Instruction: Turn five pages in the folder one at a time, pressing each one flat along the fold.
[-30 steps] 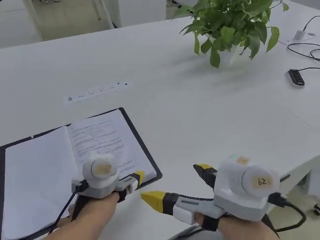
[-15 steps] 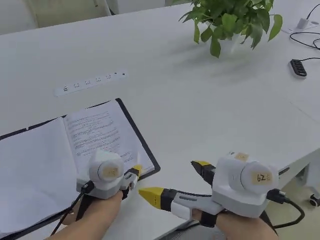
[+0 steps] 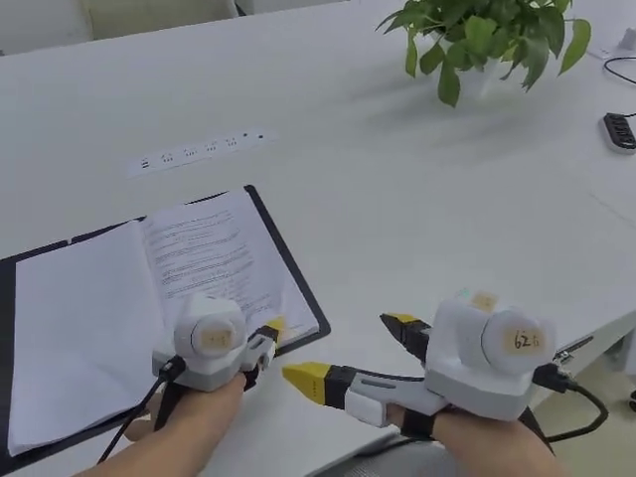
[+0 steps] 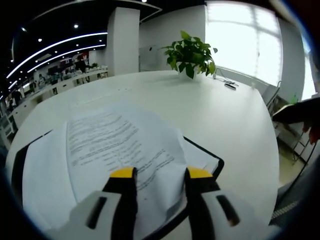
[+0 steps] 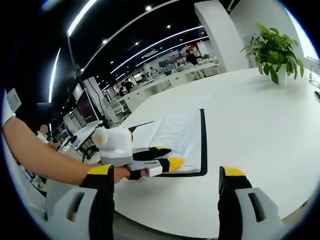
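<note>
Surface: white table point(image 3: 397, 219) in an open-plan office; potted plant point(image 3: 487, 40) at the far side, flush socket strip point(image 3: 199, 151) set in the top beyond the folder.

Folder point(image 3: 109, 308): black cover, lies open on the near left of the table. Blank page on its left half, printed page on its right.

L gripper point(image 3: 266, 338): at the folder's near right corner, tips over the printed page. In the left gripper view point(image 4: 161, 174) the jaws stand apart w/ a narrow gap, paper showing between and ahead of them; the printed sheet bulges up in front. Whether the tips touch the paper: cannot tell.

R gripper point(image 3: 350, 350): off the folder, just beside its near right corner, over bare table at the near edge. In the right gripper view point(image 5: 166, 171) the jaws are spread wide, nothing between them. It points across toward the L gripper; the two are near, not touching.
</note>
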The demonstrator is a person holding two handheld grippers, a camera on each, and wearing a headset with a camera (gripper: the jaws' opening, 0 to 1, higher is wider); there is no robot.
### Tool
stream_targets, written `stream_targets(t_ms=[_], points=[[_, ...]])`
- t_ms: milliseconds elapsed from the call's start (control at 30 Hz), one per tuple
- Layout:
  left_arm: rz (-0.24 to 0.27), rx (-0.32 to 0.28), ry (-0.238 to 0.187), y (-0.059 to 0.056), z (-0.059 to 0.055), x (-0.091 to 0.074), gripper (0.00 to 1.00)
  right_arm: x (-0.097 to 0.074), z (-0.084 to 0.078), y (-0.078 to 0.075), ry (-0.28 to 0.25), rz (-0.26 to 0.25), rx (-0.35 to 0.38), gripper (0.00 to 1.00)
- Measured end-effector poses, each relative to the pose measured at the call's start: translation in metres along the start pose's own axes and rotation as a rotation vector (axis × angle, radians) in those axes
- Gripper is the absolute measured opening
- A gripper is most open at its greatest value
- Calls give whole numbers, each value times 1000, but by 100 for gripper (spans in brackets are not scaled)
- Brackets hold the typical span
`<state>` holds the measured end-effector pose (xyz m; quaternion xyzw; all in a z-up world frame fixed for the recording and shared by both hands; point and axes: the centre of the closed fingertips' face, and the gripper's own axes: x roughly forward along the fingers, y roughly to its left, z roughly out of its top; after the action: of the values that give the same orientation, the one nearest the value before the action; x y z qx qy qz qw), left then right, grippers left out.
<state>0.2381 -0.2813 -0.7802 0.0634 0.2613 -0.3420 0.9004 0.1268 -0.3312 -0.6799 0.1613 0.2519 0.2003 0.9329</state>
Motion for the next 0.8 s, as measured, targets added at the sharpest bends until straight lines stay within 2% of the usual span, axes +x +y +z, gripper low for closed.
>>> stream_targets(t_ms=[167,233,433,600,800], points=[[-3,-28,-9,3,1,-1,32,22,5,-7,25,39,-2,71],[0,-49,-11,8,1,-2,29,33,6,-9,37,56,-2,68],[-7,-62,-10,7,1,-2,27,74,8,-17,87,106,-1,59],[-3,-81,-14,8,2,-1,27,106,9,-30,107,117,87,53],[-2,-89,-14,9,2,-1,26,127,8,-38,115,120,138,50]])
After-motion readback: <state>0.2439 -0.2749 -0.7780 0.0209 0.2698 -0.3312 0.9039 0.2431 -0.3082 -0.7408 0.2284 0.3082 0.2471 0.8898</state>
